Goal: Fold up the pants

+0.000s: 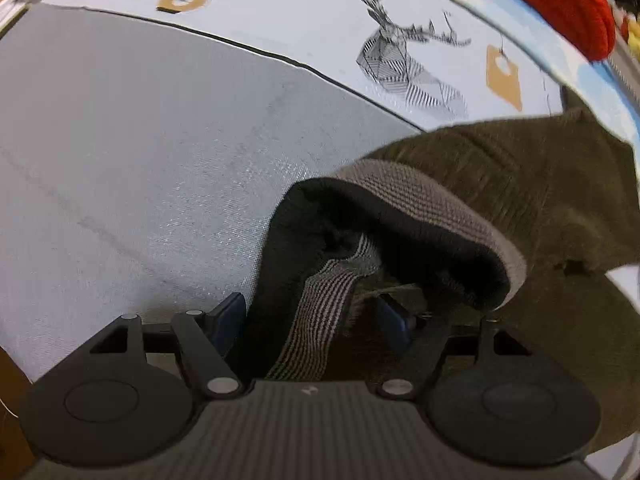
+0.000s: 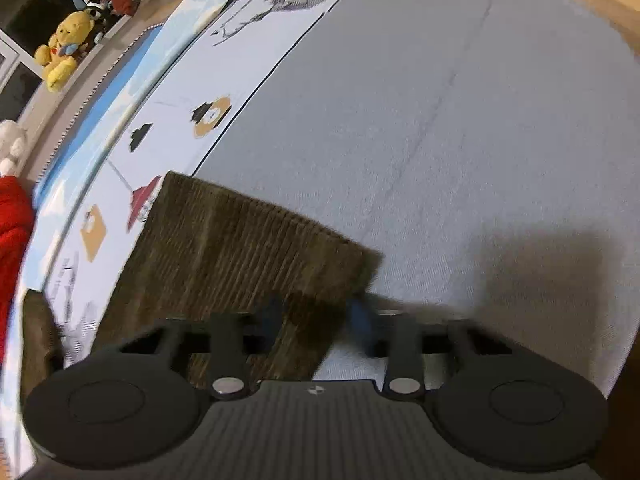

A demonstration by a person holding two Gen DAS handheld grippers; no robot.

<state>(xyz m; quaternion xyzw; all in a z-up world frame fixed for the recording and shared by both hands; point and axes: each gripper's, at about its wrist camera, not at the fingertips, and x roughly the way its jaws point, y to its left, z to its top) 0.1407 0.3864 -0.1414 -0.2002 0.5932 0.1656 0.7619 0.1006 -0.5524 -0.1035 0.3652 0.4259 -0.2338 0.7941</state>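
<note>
The olive-brown corduroy pants (image 1: 520, 184) lie on the grey sheet, with the ribbed grey waistband (image 1: 436, 208) gaping toward me. My left gripper (image 1: 312, 316) points steeply down and stands open. A fold of waistband and its striped inner band (image 1: 316, 320) lies loose between the blue pads (image 1: 230, 314). In the right wrist view the other end of the pants (image 2: 240, 240) spreads out flat up to its straight hem. My right gripper (image 2: 316, 320) is blurred, and its pads (image 2: 360, 320) are shut on a corner of the cloth.
A grey sheet (image 1: 140, 160) covers the bed, bordered by a white cloth printed with a reindeer (image 1: 396, 56) and ornaments. Red fabric (image 1: 560, 0) lies past the edge. A ledge with a yellow plush bear (image 2: 60, 52) runs at the left of the right wrist view.
</note>
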